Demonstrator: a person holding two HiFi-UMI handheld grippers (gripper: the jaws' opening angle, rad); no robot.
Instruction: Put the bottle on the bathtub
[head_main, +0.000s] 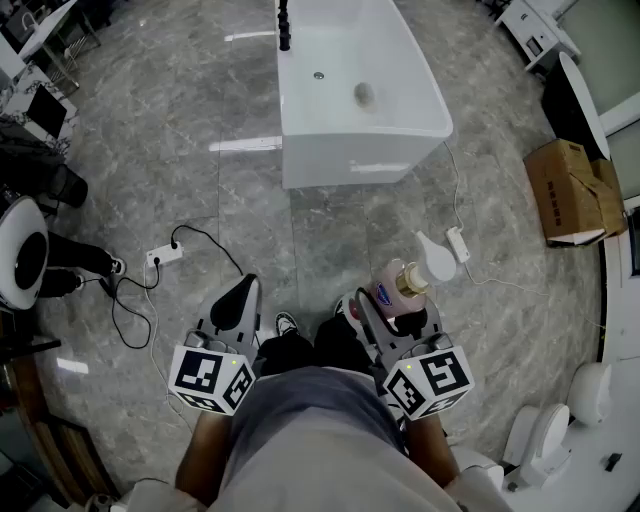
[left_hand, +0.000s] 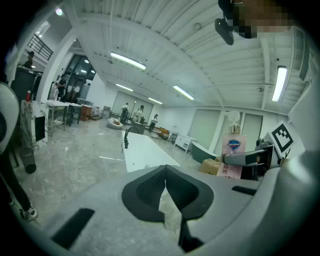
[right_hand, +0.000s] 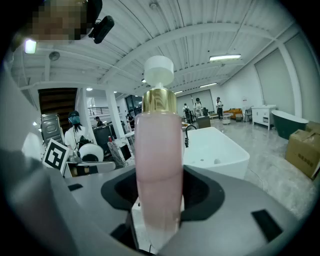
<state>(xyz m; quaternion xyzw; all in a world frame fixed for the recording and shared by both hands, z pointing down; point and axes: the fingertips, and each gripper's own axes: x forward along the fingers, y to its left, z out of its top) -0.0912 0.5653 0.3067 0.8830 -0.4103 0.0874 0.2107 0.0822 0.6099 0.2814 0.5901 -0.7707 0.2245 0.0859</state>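
A pink pump bottle (head_main: 398, 286) with a gold collar and white pump head stands upright between the jaws of my right gripper (head_main: 392, 310), which is shut on it. In the right gripper view the bottle (right_hand: 159, 165) fills the middle, its pump at the top. The bottle (left_hand: 233, 156) also shows from the left gripper view, at the right. My left gripper (head_main: 238, 305) is held low at the left, jaws shut with nothing between them (left_hand: 165, 192). The white bathtub (head_main: 400, 128) stands on the floor ahead, with a black faucet (head_main: 284, 25) at its far left end.
A power strip (head_main: 164, 255) with a black cable lies on the marble floor at the left. A white adapter and cord (head_main: 458, 243) lie right of the tub. A cardboard box (head_main: 572, 190) sits at the right. A white toilet (head_main: 545, 435) is at the lower right.
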